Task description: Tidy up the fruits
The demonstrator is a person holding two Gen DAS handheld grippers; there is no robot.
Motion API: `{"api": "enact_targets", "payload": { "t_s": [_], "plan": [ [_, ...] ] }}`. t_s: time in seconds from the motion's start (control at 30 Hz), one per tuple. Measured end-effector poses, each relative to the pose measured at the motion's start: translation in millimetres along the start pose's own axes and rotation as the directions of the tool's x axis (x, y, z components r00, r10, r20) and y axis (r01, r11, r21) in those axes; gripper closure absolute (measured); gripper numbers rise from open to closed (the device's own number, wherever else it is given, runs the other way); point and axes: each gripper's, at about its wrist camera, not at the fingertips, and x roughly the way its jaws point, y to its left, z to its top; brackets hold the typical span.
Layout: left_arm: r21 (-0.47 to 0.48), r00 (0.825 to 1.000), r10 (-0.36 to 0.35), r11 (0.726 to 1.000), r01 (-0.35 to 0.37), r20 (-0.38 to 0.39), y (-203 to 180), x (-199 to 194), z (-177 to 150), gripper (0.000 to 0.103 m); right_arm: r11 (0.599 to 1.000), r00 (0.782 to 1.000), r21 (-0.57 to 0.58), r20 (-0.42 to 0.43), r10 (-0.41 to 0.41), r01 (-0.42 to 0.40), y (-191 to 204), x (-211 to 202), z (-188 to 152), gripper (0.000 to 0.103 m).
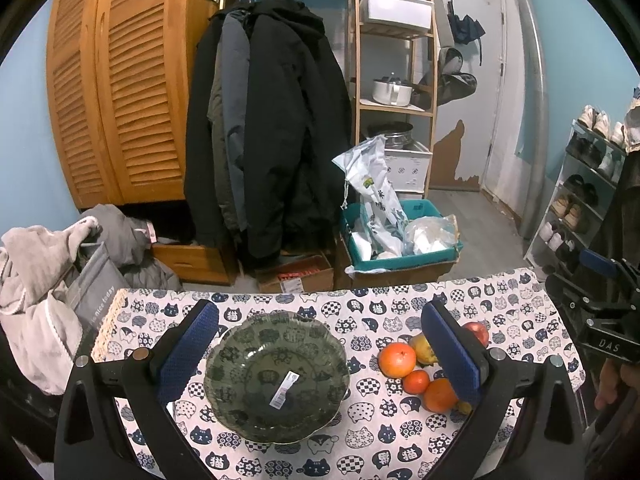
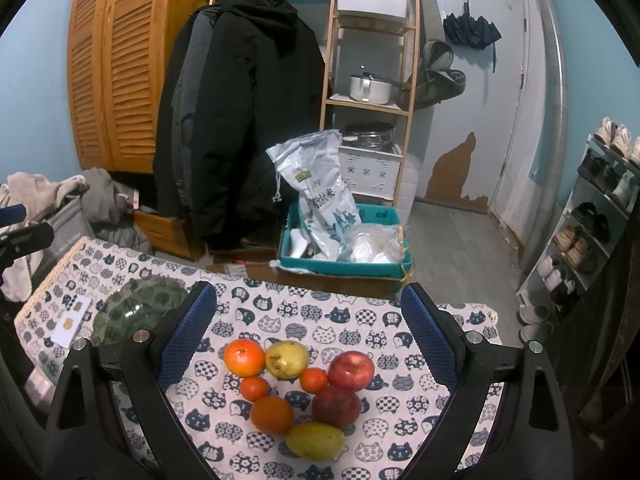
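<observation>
Left gripper: your fingers stand wide apart with nothing between them; they hang above the table, with the bowl in the gap.
Right gripper: your fingers are also spread wide and carry nothing; the fruit group lies in the gap below them.
Bowl: green glass with a wavy rim, upright on the table, with only a white label inside. From the fruits it lies at about 10 o'clock in the right wrist view.
Fruits: eight pieces in one tight cluster on the table, well apart from the bowl.
Large orange: at 11 o'clock of the cluster, touching the yellow pear.
Small mandarins: two, one on each side below the pear.
Red apples: two, at 3 o'clock, one just behind the other.
Second pear: at 6 o'clock, nearest to you.
Table: covered with a cat-pattern cloth.
</observation>
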Motion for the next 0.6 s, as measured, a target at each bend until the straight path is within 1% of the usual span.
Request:
{"api": "enact_targets", "payload": {
  "t_s": [0.6],
  "plan": [
    [-0.001,1.000,0.006,1.000,-0.006,-0.005,2.0,1.6,0.6,0.001,1.000,1.000,-0.007,0.006,0.002,-0.002,6.8,-1.6,-0.1,0.011]
  ]
}}
